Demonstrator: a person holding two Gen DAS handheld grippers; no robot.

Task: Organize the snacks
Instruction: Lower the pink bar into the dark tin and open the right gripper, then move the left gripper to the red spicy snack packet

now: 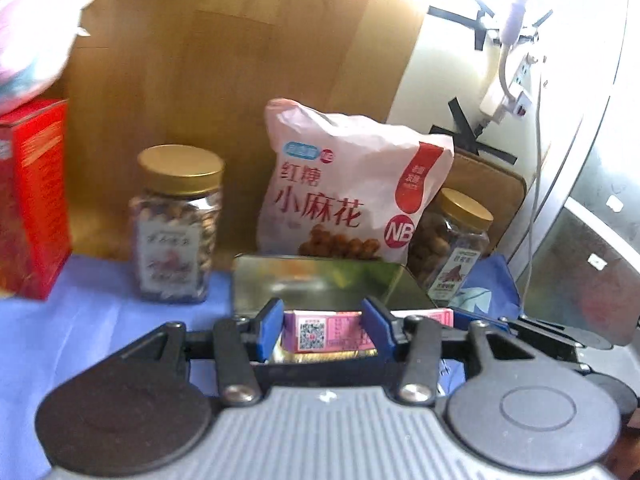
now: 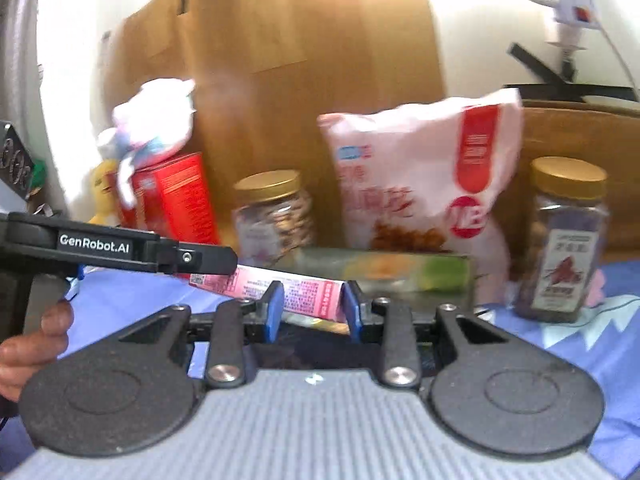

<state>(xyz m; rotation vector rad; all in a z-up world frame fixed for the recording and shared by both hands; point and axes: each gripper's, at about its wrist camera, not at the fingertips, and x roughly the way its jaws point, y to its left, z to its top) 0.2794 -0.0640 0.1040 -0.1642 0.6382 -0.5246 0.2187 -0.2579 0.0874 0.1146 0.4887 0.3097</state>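
Standing at the blue cloth (image 1: 80, 320), I see both tongs closed on the same long pink carton (image 1: 328, 330): the left gripper (image 1: 326, 328) pinches one end between its blue pads (image 1: 269, 330), the right gripper (image 2: 312, 312) holds the other end, where the carton (image 2: 280, 290) runs off to the left under the black bar of the other tool. The carton sits over the open metal tin (image 1: 320, 280), whose shiny lid leans up behind it.

Crowding the back, from the left wrist view: a red box (image 1: 36, 200) at the far left with a soft pink-and-white bundle (image 1: 36, 36) resting on top, a gold-lidded jar of nuts (image 1: 176, 224) just beside it, then a big pink snack bag (image 1: 348, 184) propped against the wooden board (image 1: 240, 60). A second gold-lidded jar (image 1: 452, 248) stands just right of the bag, touching or nearly touching the tin's corner. The bag rises directly behind the tin. A white power strip (image 1: 516, 92) with cables hangs on the wall at the right.

From the right wrist view, the tin (image 2: 400, 272) lies between the two jars (image 2: 276, 216) (image 2: 568, 240), and a bare hand (image 2: 32, 344) grips the left tool's handle.
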